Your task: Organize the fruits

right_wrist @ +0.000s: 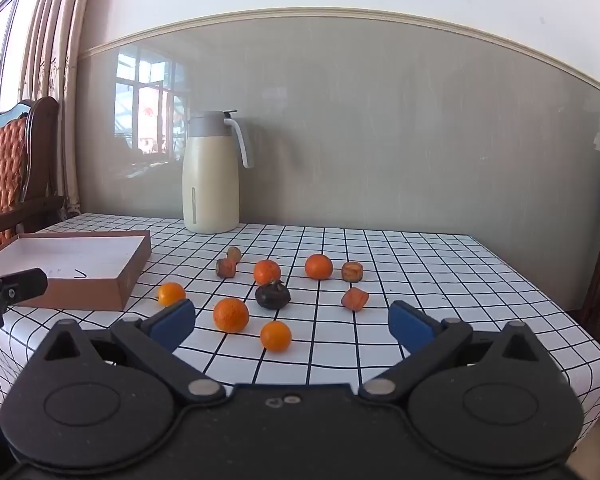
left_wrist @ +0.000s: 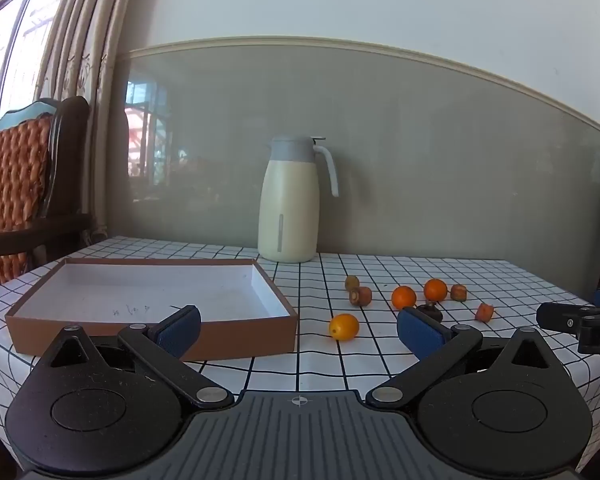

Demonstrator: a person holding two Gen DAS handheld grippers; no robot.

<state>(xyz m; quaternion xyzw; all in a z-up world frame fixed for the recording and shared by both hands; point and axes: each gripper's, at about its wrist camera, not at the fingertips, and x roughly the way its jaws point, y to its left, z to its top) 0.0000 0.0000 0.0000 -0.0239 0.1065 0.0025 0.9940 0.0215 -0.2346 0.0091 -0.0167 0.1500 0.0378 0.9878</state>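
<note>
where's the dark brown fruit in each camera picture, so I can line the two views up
Left wrist view: the dark fruit sits right of centre, mostly hidden behind that gripper's right-side blue finger pad, below two oranges.
Right wrist view: the dark fruit lies in full view near centre, among the oranges.
Shared landmark: the cream jug by the wall, with the cardboard box to its left.
</note>
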